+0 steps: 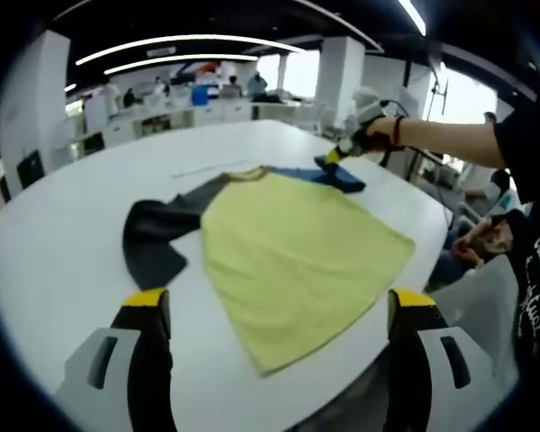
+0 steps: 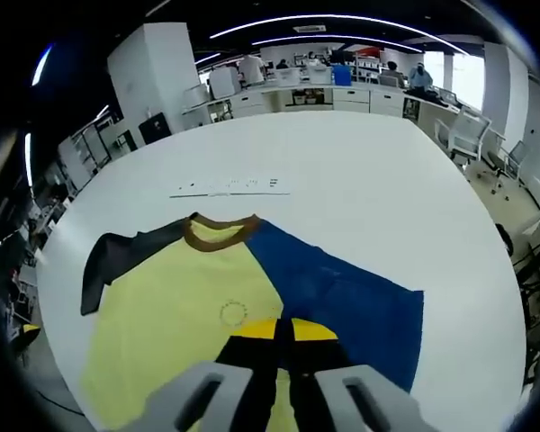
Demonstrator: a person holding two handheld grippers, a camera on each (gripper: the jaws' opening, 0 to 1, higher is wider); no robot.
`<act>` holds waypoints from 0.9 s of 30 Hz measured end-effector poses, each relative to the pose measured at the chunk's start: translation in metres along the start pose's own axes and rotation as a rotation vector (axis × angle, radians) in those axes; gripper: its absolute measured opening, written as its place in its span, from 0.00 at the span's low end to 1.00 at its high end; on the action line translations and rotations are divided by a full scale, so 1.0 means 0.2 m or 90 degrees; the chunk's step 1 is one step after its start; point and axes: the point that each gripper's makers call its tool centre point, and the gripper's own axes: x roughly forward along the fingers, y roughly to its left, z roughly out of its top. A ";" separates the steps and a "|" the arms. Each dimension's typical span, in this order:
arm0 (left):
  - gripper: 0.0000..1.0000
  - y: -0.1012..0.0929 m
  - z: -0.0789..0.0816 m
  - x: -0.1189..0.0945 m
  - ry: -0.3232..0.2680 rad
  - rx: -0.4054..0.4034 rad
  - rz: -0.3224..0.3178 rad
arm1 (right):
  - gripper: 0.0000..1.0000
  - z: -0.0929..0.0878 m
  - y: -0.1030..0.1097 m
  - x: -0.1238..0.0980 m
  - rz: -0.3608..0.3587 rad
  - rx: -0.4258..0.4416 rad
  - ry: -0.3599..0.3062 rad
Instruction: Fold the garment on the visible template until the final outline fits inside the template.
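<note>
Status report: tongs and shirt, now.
Left tongs open, clear of shirt. Right tongs shut on blue sleeve. Shirt flat on white table, unfolded. Nothing obstructing.

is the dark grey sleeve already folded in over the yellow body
No, the dark grey sleeve lies spread out on the white table, beside the yellow body.

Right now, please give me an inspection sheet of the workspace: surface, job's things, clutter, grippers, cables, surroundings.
Surface: white table, round-edged.
Job's things: shirt lies flat, yellow body, blue sleeve, dark sleeve, brown collar; faint marks on the table beyond the collar.
Clutter: nothing seen.
Grippers: right hand-held gripper shut on the blue sleeve; left hand-held gripper open, apart from the shirt.
Cables: nothing seen.
Surroundings: office desks, chairs, pillar, people far off.
</note>
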 end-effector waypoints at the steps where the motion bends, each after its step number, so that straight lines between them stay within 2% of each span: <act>1: 0.97 0.00 0.00 0.00 -0.001 -0.003 -0.001 | 0.00 0.00 0.01 0.00 0.001 -0.001 0.000; 6: 0.96 0.01 -0.01 0.00 0.007 0.004 0.005 | 0.00 0.03 0.09 0.03 0.009 -0.021 0.000; 27: 0.96 0.02 -0.04 -0.03 0.011 -0.003 0.009 | 0.00 0.14 0.44 0.10 0.073 -0.042 -0.009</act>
